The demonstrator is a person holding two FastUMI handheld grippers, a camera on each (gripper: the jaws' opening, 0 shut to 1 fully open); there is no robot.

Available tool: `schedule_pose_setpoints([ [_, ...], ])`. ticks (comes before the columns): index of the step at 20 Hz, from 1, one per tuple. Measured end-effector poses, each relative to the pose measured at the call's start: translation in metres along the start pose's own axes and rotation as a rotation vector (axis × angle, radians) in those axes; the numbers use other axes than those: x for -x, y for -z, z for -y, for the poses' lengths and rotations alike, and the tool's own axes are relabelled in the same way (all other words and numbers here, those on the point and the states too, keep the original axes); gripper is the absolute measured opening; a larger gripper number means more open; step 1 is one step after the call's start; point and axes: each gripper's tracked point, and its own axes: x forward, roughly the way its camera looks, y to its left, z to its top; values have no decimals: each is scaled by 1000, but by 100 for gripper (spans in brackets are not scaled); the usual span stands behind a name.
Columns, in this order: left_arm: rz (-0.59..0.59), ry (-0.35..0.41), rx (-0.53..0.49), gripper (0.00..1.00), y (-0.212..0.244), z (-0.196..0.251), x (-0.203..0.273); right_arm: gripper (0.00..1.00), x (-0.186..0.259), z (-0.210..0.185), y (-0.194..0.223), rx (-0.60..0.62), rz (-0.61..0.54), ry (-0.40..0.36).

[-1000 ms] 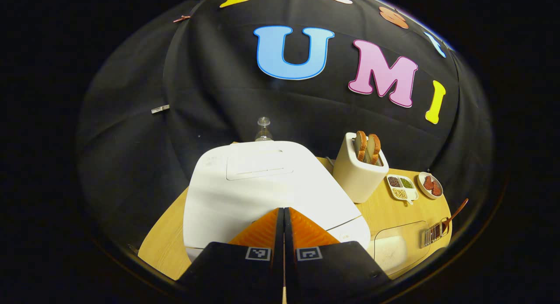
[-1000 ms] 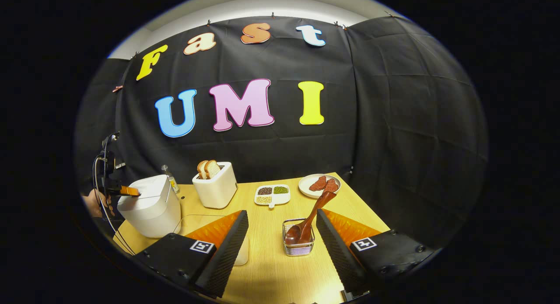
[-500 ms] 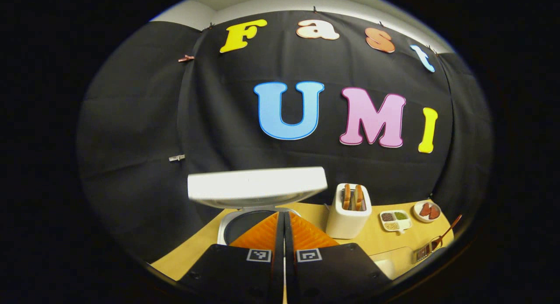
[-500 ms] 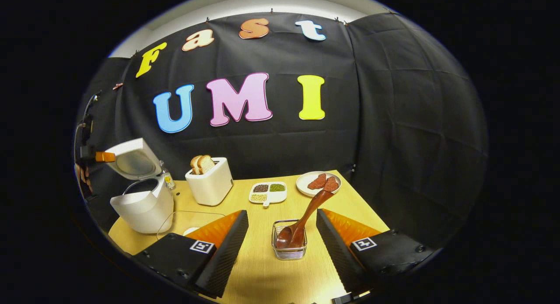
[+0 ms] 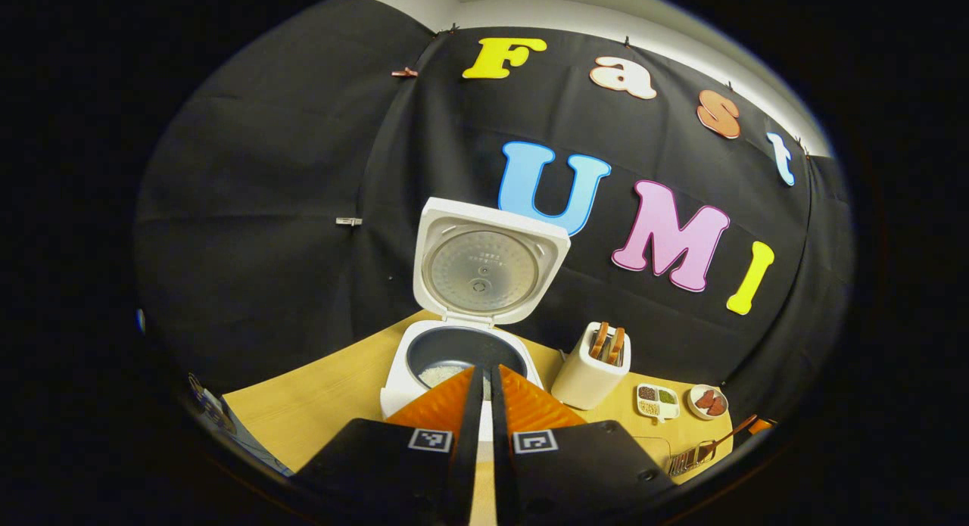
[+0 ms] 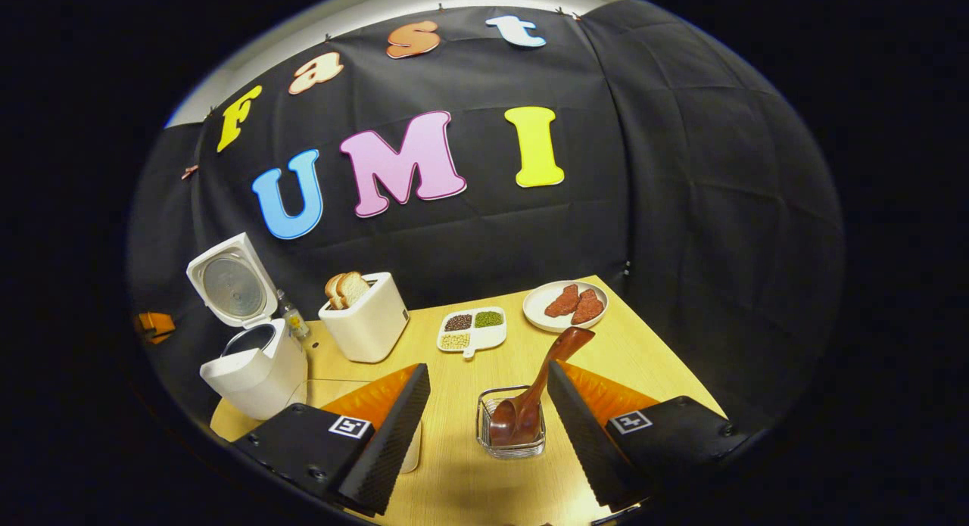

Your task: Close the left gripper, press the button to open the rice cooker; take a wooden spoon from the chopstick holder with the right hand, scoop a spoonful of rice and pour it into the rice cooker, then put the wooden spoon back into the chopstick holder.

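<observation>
One wooden spoon in chopstick holder.

Left tool: two wedge-shaped fingers with ribbed faces, each on a black block bearing a small square black-and-white marker. Right tool: matching ribbed wedges, marker squares, and small screws on its black blocks.

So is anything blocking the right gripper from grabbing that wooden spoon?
Nothing visible. The right gripper is open, and the wooden spoon leans in the chopstick holder right between its fingers, with bare table in front.
</observation>
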Motion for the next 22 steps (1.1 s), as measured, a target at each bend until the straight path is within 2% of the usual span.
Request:
schedule_pose_setpoints([
  [3,7,10,-11,45,5,-1,11,98,-13,13,3,-35,-27,36],
  [4,14,21,-29,50,6,4,13,98,-16,17,5,-45,-38,46],
  [7,20,67,-93,98,13,26,22,98,-31,32,12,-65,-66,81],
  [10,-8,120,-138,96,28,53,29,98,-47,44,21,-80,-90,98],
  [16,-67,181,-262,96,56,85,36,98,-89,56,47,-128,-163,94],
  [20,-125,217,-258,96,77,101,42,99,-117,50,64,-162,-208,76],
  [22,-141,227,-261,96,85,107,45,95,-128,49,68,-175,-217,74],
])
